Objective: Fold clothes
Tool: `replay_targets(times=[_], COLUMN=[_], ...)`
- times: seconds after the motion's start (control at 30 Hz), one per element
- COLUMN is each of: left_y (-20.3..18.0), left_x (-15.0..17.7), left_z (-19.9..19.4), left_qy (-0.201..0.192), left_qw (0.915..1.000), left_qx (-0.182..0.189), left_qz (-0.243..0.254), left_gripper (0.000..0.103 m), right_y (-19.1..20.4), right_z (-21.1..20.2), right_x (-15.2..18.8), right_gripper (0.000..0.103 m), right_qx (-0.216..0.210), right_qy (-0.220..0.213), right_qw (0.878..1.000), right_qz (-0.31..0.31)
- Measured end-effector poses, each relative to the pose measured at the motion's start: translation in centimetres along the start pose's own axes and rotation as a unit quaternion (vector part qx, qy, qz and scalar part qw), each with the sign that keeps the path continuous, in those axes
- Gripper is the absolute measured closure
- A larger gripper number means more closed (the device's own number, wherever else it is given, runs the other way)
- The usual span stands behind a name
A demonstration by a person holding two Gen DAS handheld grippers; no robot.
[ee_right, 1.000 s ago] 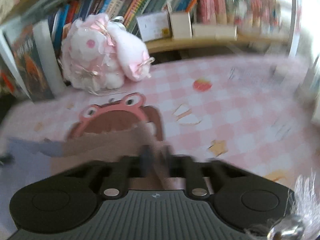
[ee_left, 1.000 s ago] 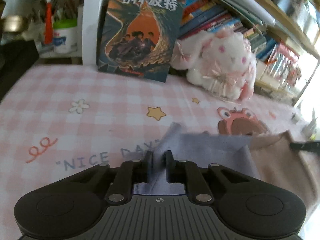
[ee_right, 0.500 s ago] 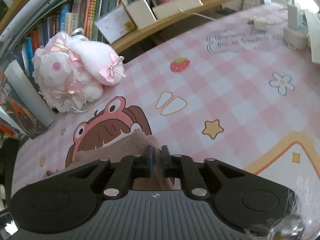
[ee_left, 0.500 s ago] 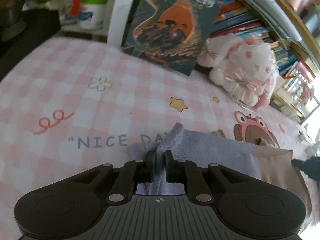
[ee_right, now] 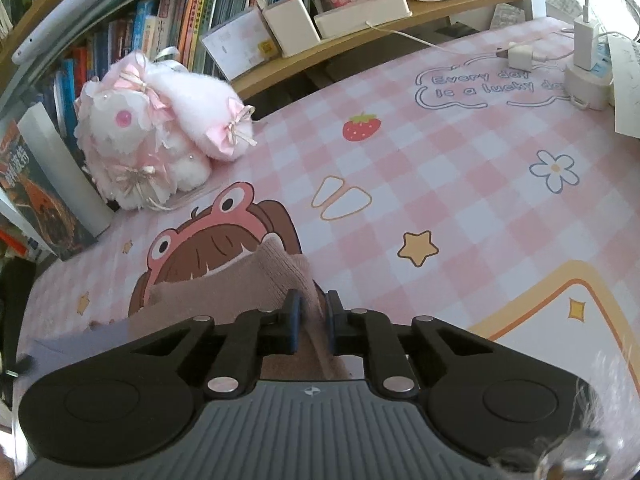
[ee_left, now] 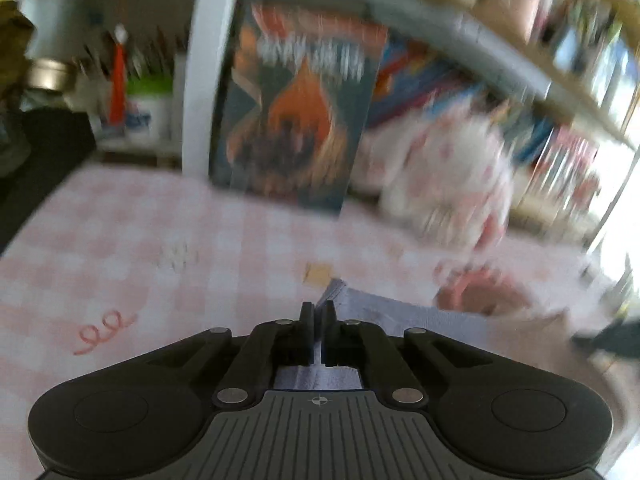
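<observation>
One garment (ee_right: 224,292), two-tone: lavender-grey half (ee_left: 404,316) to the left, dusty-pink ribbed knit to the right, lying on the pink checked counter (ee_right: 460,184) near the frog print. Left gripper (ee_left: 318,322) is pressed together on a lavender corner; right gripper (ee_right: 311,320) pinches a pink corner. Handling, by judgement: light, soft and limp, sags between holds, not fragile, knit gives good friction. Best held at paired corners or along the hem, kept taut. Plush rabbit (ee_right: 160,148) and books (ee_right: 168,28) stand far.
</observation>
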State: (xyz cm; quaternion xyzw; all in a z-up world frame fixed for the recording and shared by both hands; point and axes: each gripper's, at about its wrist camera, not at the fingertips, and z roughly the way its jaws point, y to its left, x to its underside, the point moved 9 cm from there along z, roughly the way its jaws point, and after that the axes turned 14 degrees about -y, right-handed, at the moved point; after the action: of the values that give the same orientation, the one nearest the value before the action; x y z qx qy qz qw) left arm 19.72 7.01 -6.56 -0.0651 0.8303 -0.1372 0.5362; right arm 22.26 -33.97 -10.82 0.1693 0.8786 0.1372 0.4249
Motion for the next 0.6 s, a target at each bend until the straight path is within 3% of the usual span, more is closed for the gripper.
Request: replay_targets(times=[0.03,0.2,0.43,0.6], left_y=[0.1,3.6,2.9,3.5], left_x=[-0.3,3.6,4.1,2.9], left_z=[-0.6,2.4,3.1,2.3], left_qy=[-0.004,0.069,0.068,0.063], left_qw=[0.9998,0.9958,0.9961,0.9964], left_qx=[0.003,-0.048,-0.056,-0.053], left_qz=[-0.017,-0.037,0.009,-0.021], left_gripper=[0.102,0.101,0.096,0.09], right_y=[0.0,0.3,0.4,0.5], right_z=[0.0,0.3,0.4,-0.4], right_x=[0.0,0.3,0.2,-0.1], right_gripper=[0.092,0.092,0.084,0.083], right_qx=[0.001,-0.005,0.013,0.009], right_qy=[0.001,0.004,0.005,-0.002], right_qw=[1.0,1.0,1.0,1.0], right_qz=[-0.002,-0.001,-0.026,-0.022])
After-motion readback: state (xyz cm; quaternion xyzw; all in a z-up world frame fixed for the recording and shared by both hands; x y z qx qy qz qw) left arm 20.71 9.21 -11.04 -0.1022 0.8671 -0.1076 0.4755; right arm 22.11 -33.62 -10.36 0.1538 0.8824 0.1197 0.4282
